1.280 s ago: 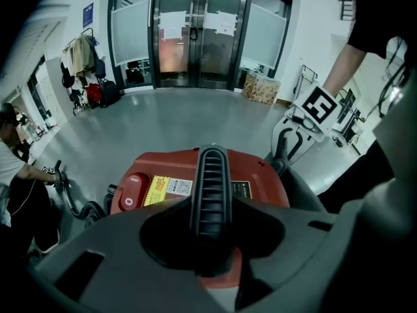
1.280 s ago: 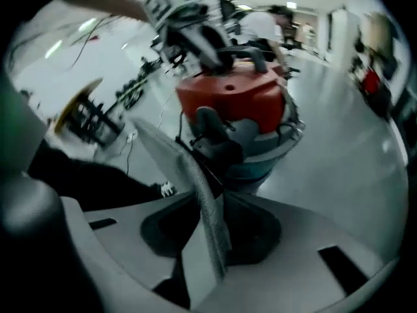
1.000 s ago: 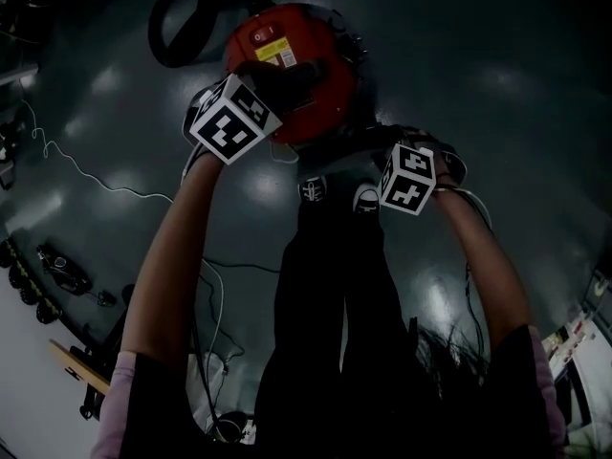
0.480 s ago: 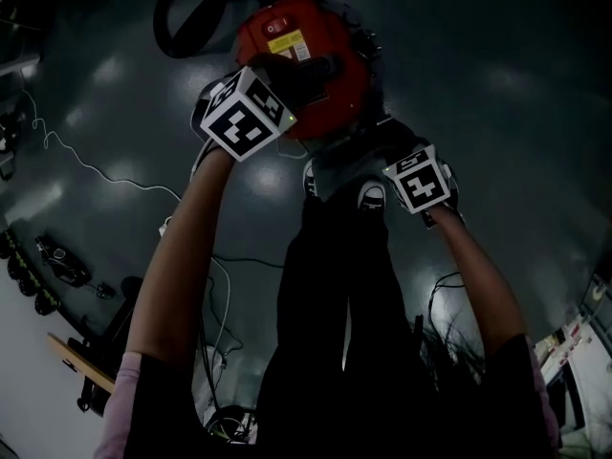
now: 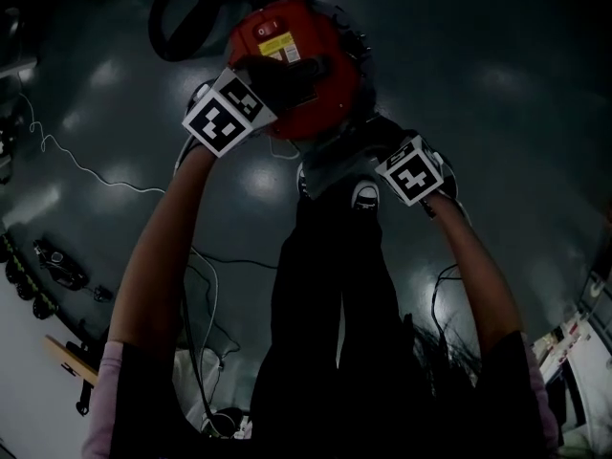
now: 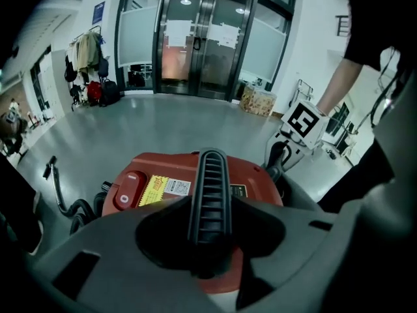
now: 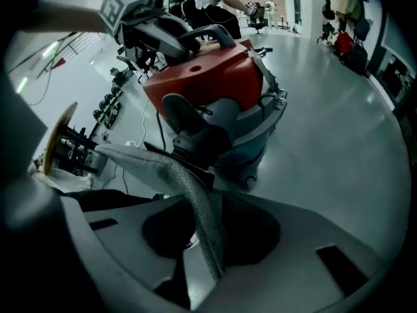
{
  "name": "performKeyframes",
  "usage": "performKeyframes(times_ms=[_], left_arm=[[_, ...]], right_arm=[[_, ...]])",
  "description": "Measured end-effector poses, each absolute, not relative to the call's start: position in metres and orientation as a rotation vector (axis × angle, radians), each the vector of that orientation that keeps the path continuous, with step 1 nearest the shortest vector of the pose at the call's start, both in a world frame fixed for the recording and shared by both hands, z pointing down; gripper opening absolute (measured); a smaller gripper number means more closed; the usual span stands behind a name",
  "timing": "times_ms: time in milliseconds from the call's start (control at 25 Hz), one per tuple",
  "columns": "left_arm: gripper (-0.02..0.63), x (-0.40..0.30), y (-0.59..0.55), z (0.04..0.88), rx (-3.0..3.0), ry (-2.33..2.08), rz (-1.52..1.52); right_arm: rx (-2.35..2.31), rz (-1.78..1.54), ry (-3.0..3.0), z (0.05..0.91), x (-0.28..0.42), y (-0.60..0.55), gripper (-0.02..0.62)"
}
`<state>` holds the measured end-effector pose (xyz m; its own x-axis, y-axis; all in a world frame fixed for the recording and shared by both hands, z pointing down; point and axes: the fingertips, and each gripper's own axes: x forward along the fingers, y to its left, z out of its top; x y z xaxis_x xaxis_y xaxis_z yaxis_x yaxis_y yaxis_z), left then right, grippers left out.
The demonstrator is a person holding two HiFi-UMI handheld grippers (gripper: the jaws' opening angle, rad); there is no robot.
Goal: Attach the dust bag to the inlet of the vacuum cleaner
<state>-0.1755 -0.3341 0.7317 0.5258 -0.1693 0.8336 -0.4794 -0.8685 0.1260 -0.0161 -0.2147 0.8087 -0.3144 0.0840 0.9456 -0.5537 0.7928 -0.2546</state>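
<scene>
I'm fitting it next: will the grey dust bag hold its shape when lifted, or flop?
Probably floppy: the dust bag curves and creases like soft cloth. Likely light, as it looks thin. Its textured weave should grip rather than slip.

The glossy grey floor carries the red-topped vacuum, standing at 12 o'clock in the head view. A black hose lies looped at the vacuum's 10 o'clock. A thin white cable snakes across the floor at 9 o'clock. A shoe stands just at the vacuum's 6 o'clock. At 8 o'clock, by the edge, lie small dark items, possibly wheels, and a wooden board.
</scene>
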Motion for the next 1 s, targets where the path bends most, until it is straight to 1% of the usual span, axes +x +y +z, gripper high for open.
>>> performKeyframes(times_ms=[120,160,360,480,640,800,920,1000], left_arm=[[0.174,-0.179,-0.338,0.730,2.380,-0.565,1.208],[0.182,-0.179,-0.339,0.727,2.372,-0.591,1.193],[0.184,-0.185,-0.342,0.696,2.397,-0.735,1.096],[0.184,-0.186,-0.337,0.671,2.398,-0.804,1.032],[0.184,-0.179,-0.319,0.626,2.381,-0.932,0.876],[0.184,-0.158,-0.268,0.581,2.277,-0.998,0.641],[0.181,-0.147,-0.217,0.552,2.182,-1.029,0.523],[0.150,-0.143,-0.184,0.535,2.120,-1.054,0.488]], right_arm=[[0.352,0.654,-1.819,0.803,-0.014,-0.220,0.178],[0.356,0.662,-1.836,0.800,-0.013,-0.221,0.197],[0.346,0.655,-1.872,0.780,-0.011,-0.215,0.201],[0.423,0.655,-1.902,0.760,-0.003,-0.215,0.201],[0.514,0.738,-1.964,0.722,0.002,-0.209,0.199],[0.561,0.886,-2.018,0.679,-0.005,-0.194,0.199],[0.589,0.969,-2.087,0.639,-0.012,-0.185,0.198],[0.592,0.998,-2.117,0.612,-0.016,-0.177,0.198]])
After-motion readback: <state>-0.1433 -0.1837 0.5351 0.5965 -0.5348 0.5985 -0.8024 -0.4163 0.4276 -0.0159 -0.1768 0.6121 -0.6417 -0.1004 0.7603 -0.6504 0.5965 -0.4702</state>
